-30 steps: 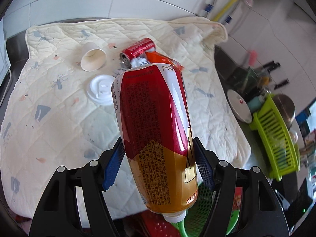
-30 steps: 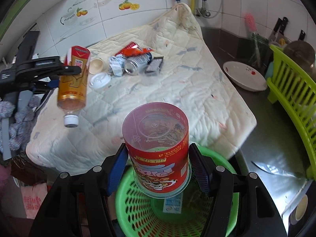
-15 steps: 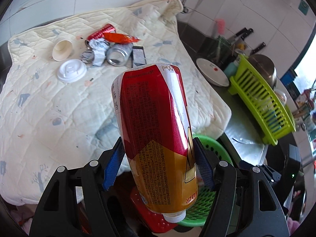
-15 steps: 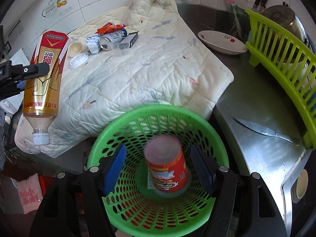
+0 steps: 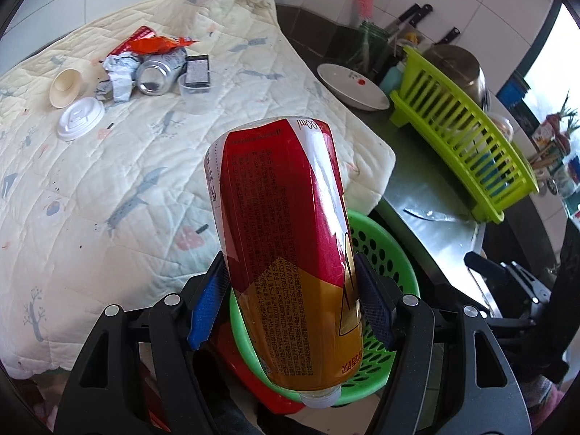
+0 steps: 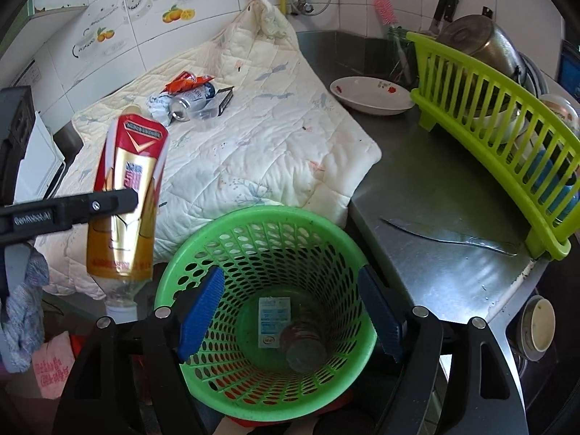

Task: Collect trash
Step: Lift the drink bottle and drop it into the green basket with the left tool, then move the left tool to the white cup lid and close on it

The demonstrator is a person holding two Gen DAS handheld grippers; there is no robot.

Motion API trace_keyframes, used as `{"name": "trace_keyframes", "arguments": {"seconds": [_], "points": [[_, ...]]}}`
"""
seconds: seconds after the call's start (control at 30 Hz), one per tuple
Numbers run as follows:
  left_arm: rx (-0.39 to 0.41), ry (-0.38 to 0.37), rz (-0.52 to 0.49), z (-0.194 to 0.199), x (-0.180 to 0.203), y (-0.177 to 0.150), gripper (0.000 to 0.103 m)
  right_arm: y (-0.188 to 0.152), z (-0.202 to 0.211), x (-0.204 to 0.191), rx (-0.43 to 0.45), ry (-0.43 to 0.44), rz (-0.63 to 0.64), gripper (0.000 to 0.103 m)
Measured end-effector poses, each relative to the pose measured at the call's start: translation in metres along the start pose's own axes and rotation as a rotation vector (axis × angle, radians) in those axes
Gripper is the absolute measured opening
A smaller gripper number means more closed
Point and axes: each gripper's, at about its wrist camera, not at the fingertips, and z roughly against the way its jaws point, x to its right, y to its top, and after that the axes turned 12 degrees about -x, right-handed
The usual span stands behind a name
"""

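Observation:
My left gripper (image 5: 291,302) is shut on a red and gold plastic bottle (image 5: 290,239), held cap down beside and above the green basket (image 5: 391,253). The bottle (image 6: 125,195) also shows in the right wrist view, left of the basket (image 6: 348,243). My right gripper (image 6: 290,311) is open and empty over the basket mouth. The red snack cup (image 6: 304,348) lies at the basket bottom. More trash lies on the quilted pad (image 5: 145,166): a crushed can (image 5: 156,72), an orange wrapper (image 5: 159,43), a paper cup (image 5: 65,85), a white lid (image 5: 80,117), a clear cup (image 5: 194,92).
A green dish rack (image 6: 507,145) with a steel pot stands on the right. A white dish (image 6: 369,96) and a knife (image 6: 446,235) lie on the steel counter (image 6: 417,188). Knives and a pink brush stand by the tiled wall.
My right gripper opened and the snack cup dropped into the basket, where it now rests. My left gripper carried the bottle from over the pad toward the basket.

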Motion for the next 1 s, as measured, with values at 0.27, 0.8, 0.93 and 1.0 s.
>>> {"name": "trace_keyframes", "arguments": {"seconds": [0.27,0.8,0.93,1.0], "points": [[-0.052,-0.005,-0.042,-0.016,0.017,-0.006,0.069,-0.004,0.004,0.009,0.011,0.008,-0.034,0.075],[0.018,0.034,-0.017,0.007,-0.004,0.000,0.079,0.013,0.002,-0.010,0.020,0.037,0.013,0.075],[0.043,0.061,0.024,0.015,-0.022,0.007,0.079,0.026,-0.003,-0.019,0.018,0.050,0.034,0.075],[0.054,0.070,0.051,0.019,-0.034,0.011,0.079,0.034,-0.006,-0.024,0.016,0.063,0.045,0.075]]}}
